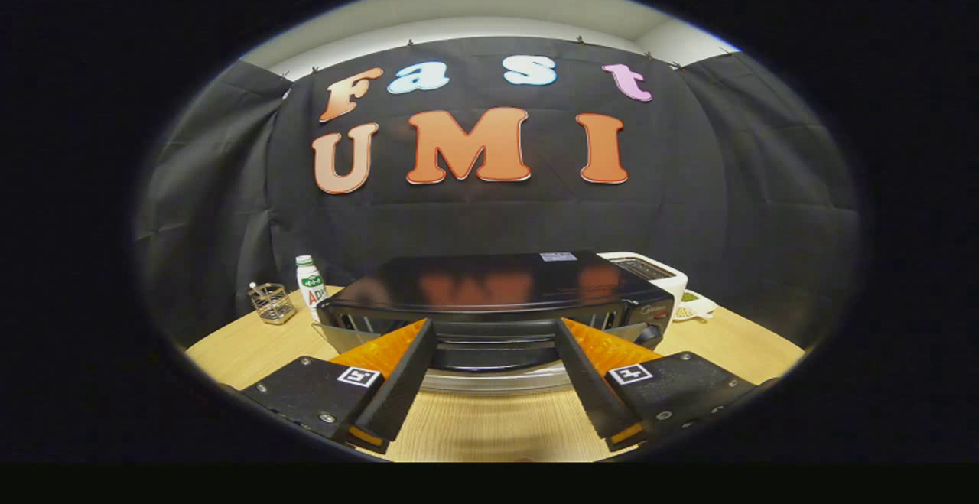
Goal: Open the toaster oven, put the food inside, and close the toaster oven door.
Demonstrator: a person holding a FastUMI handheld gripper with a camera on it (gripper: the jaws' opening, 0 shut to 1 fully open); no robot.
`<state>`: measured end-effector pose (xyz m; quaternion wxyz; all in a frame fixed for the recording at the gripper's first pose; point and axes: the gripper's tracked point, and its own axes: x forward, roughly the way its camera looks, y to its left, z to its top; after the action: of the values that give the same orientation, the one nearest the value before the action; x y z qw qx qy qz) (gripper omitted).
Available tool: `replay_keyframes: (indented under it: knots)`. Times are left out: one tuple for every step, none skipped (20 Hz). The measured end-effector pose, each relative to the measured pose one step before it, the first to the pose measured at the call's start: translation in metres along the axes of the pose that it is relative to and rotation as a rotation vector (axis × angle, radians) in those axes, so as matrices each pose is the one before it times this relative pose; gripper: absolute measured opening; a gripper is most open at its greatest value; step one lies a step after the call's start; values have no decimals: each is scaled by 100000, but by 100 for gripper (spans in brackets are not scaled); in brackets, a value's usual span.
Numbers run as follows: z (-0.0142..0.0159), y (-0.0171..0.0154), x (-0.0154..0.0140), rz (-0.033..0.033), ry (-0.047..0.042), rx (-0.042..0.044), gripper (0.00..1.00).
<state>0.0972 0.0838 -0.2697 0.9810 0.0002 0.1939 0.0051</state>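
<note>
A black toaster oven [497,286] with a glossy top stands on the wooden table [474,427], right in front of me. Its front face sits between my fingers, with slots and a dark bar across it. The glass door [489,378] looks tilted outward toward me, its pale edge low between the fingers just above the tabletop. A control knob [650,333] is at the oven's right end. My gripper [493,328] is open wide, its fingertips level with the oven's upper front, and nothing is pressed between them. What is inside the oven is hidden.
Left of the oven stand a white bottle [310,284] and a small wire basket [271,303]. Behind its right corner are a white appliance [650,268] and a small dish [692,307]. Bare tabletop lies under my fingers.
</note>
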Motion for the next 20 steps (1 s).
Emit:
replay_keyframes:
  knots:
    - [-267,-62,-444,-4,689,-84,93]
    - [-293,-78,-446,8,869,89,92]
    - [-303,0,-400,137,505,76,93]
    - [-259,-13,-370,135,37,217,92]
    - [-148,15,-413,221,92,72,92]
    - [-167,22,-329,56,-314,303,91]
    - [-417,-87,-253,68,-103,-139,91]
    - [-59,24,-268,33,-281,-294,92]
    - [-365,-50,-201,-9,665,-48,91]
    - [-377,34,-321,25,1038,-70,91]
    - [-421,-2,-431,94,1100,-37,91]
    - [-501,-63,-342,145,1305,-140,91]
    - [-406,23,-359,352,1133,-134,91]
    - [-356,53,-320,381,1380,128,91]
    - [-420,-57,-311,569,1514,27,91]
    - [-459,-12,-219,693,1839,-2,91]
    - [-536,-49,-350,848,1964,51,91]
    - [-461,28,-305,923,1809,97,91]
    - [-562,-28,-279,956,1690,56,90]
    - [-478,-9,-240,882,1735,15,90]
